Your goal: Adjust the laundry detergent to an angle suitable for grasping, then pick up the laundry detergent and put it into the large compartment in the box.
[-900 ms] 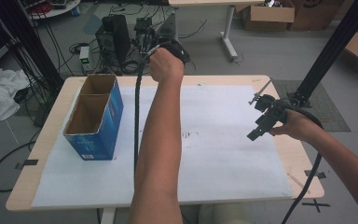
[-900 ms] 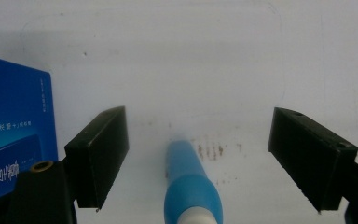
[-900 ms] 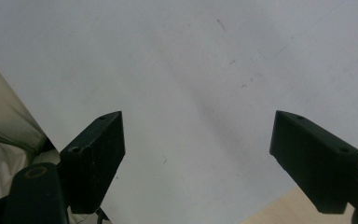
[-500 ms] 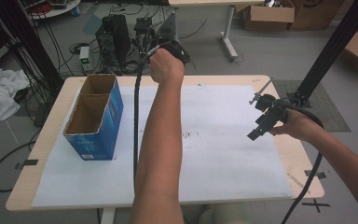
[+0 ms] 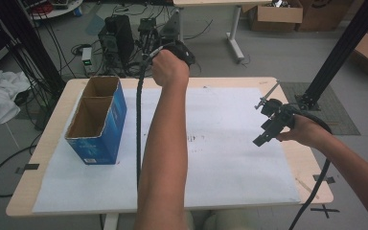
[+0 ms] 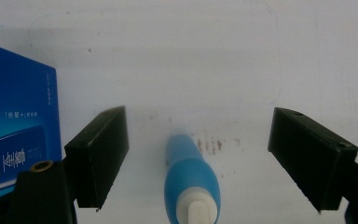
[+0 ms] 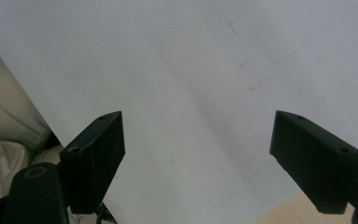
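The left tongs (image 6: 196, 154) are hanging wide open around the ungripped blue-and-white pen (image 6: 192, 182) beside the blue box (image 6: 14, 135), the right tongs (image 7: 198, 158) are gaping empty over the desk (image 7: 279, 212), so grasping and boxing are probably still waiting.

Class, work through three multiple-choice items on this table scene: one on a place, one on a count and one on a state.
1. Where on the wooden table does the blue cardboard box stand in the high view?
A. left side
B. right side
C. middle

2. How many open-topped compartments does the box have?
A. one
B. two
C. three

3. How do the left tongs stand around the blue-and-white rounded stick?
A. shut on it
B. open, with it between them untouched
C. shut beside it

Key:
1 A, since the box stands near the table's left edge.
2 B, since one divider splits its brown inside in two.
3 B, since white paper shows between the stick and each jaw.
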